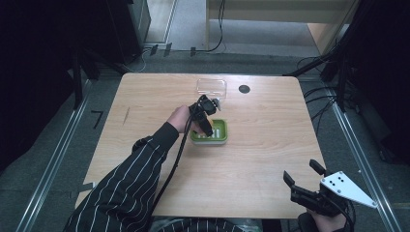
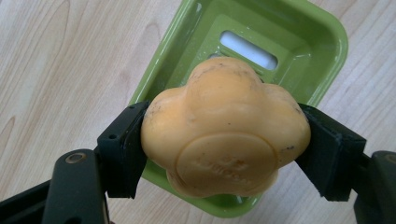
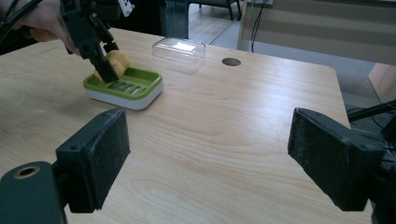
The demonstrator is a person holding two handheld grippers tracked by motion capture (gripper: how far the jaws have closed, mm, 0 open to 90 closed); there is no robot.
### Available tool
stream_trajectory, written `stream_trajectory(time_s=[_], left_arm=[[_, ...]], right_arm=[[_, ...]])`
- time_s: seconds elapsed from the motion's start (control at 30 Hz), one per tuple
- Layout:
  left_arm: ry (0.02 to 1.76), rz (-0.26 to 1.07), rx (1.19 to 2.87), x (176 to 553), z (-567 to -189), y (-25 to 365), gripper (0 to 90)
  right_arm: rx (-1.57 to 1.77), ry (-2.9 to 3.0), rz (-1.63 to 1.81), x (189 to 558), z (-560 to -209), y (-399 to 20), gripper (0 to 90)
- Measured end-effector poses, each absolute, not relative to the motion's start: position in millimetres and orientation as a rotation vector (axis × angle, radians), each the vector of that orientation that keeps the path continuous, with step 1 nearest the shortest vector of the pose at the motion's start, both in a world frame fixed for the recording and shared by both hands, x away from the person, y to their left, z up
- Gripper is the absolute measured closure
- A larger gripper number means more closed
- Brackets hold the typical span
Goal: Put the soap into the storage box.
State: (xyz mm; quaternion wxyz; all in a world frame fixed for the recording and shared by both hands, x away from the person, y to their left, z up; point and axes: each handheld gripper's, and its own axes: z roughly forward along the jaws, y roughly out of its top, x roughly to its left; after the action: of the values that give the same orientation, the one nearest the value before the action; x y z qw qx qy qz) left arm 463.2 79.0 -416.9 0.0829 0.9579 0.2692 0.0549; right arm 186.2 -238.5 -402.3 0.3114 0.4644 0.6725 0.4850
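Pretty much there: the left gripper (image 1: 207, 126) pinches the orange soap (image 2: 225, 130) right over the green soap dish (image 2: 327, 42), not dropped in yet, while the right gripper (image 1: 304, 175) idles spread wide.

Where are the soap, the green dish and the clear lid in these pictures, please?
soap (image 2: 224, 135), left gripper view, its rounded front face.
green dish (image 3: 140, 80), right gripper view, its far rim.
clear lid (image 1: 211, 87), high view, middle of its top.
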Motion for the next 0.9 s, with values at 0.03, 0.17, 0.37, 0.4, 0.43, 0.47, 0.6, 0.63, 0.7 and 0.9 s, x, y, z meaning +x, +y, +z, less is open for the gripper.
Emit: stream_trajectory(time_s=[0.03,0.17,0.37,0.4,0.43,0.47,0.6,0.63,0.7,0.9], left_arm=[[0.808,0.169,2.852,463.7,-417.8,79.3,25.8],[0.819,0.159,2.847,465.3,-420.8,79.2,25.7],[0.839,0.148,2.843,466.8,-424.3,78.5,25.7],[0.844,0.147,2.843,466.9,-424.8,78.5,25.7],[0.848,0.146,2.837,467.1,-425.3,78.5,25.7],[0.847,0.14,2.836,467.4,-425.6,78.6,25.7],[0.845,0.136,2.838,468.1,-428.2,78.1,25.6],[0.844,0.138,2.839,468.0,-428.9,78.1,25.6],[0.841,0.139,2.847,468.0,-430.3,78.1,25.6],[0.822,0.15,2.846,467.2,-432.6,76.1,25.5]], right_arm=[[1.226,1.774,1.281,186.1,-402.3,-238.5,13.4],[1.224,1.776,1.281,186.3,-402.3,-238.6,13.4],[1.225,1.776,1.282,186.3,-402.2,-238.4,13.4],[1.225,1.776,1.281,186.4,-402.3,-238.5,13.4],[1.227,1.778,1.281,186.3,-402.3,-238.3,13.4],[1.227,1.778,1.281,186.3,-402.2,-238.3,13.5],[1.225,1.777,1.282,186.5,-402.3,-238.4,13.4],[1.226,1.777,1.281,186.6,-402.3,-238.4,13.4],[1.226,1.777,1.281,186.6,-402.3,-238.4,13.4],[1.225,1.778,1.283,186.7,-402.3,-238.5,13.4]])
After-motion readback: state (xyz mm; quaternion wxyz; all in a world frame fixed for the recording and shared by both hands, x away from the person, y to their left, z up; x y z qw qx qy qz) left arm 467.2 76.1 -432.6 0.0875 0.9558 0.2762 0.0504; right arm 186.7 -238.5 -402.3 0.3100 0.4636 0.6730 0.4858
